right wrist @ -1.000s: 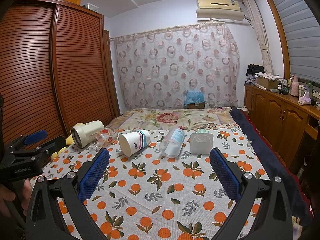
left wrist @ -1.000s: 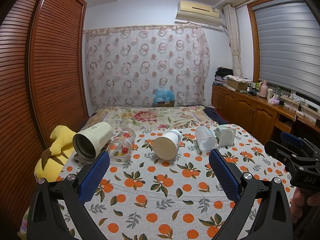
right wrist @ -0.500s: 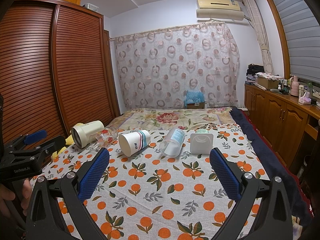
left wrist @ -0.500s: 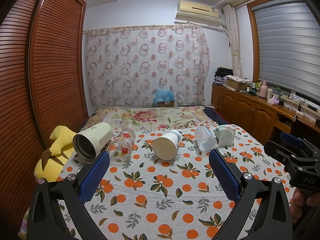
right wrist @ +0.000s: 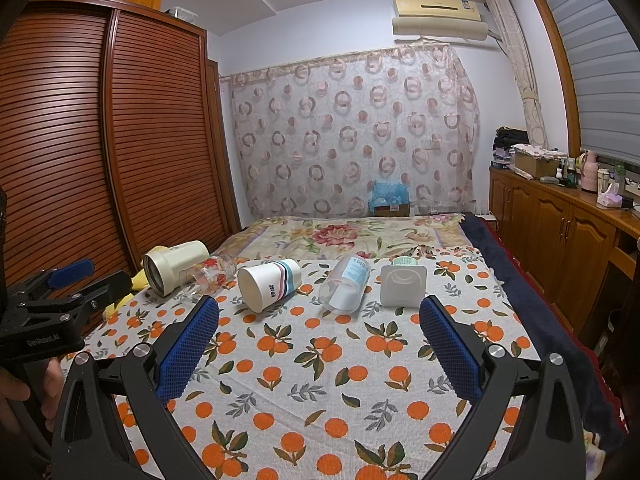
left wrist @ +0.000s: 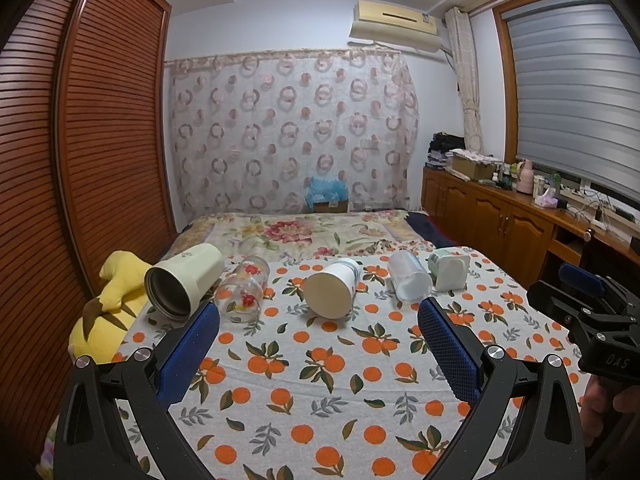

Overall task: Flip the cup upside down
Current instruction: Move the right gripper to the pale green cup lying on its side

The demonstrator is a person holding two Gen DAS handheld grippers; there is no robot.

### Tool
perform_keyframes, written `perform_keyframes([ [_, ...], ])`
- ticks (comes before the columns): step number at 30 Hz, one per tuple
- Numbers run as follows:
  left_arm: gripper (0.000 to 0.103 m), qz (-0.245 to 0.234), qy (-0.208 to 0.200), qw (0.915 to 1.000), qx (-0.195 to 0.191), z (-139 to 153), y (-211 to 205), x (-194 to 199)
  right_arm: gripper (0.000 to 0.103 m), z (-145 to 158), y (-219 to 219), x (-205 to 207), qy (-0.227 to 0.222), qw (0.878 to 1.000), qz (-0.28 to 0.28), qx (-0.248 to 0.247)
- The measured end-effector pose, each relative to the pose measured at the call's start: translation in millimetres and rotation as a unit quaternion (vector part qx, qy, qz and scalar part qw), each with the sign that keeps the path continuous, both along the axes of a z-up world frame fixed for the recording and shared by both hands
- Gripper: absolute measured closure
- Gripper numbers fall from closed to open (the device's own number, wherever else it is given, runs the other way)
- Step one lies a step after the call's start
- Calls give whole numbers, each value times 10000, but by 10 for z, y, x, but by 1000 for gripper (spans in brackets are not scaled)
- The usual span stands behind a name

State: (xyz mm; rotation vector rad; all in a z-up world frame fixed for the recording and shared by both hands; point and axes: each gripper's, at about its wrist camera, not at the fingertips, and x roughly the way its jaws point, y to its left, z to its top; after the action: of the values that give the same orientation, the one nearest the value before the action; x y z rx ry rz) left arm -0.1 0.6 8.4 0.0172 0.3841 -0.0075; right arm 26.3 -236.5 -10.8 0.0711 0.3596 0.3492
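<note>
Several cups lie on their sides in a row across the orange-print cloth (left wrist: 320,380): a cream tumbler (left wrist: 182,280), a clear glass with red flowers (left wrist: 242,294), a striped paper cup (left wrist: 334,288), a frosted plastic cup (left wrist: 408,280) and a square white cup (left wrist: 450,270). The same row shows in the right wrist view: tumbler (right wrist: 174,266), glass (right wrist: 210,274), paper cup (right wrist: 268,284), plastic cup (right wrist: 346,284), square cup (right wrist: 402,284). My left gripper (left wrist: 318,316) is open and empty, short of the row. My right gripper (right wrist: 320,314) is open and empty too.
A yellow plush toy (left wrist: 106,312) lies at the cloth's left edge by the wooden wardrobe (left wrist: 80,160). A floral blanket (left wrist: 300,236) lies behind the cups. Wooden cabinets (left wrist: 500,220) run along the right. The right gripper's body (left wrist: 592,320) shows at the left view's right edge.
</note>
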Motion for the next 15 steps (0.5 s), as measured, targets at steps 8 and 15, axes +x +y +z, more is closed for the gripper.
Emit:
perform_keyframes([
  [8,8,-156,314,9994,56,-146,-63,208,2,-65,9,170,140,9999,54,-68],
  [15,8,-451,607,9967,282,-329,-119,589,12,-133,-99,672,497,9983,163,-259],
])
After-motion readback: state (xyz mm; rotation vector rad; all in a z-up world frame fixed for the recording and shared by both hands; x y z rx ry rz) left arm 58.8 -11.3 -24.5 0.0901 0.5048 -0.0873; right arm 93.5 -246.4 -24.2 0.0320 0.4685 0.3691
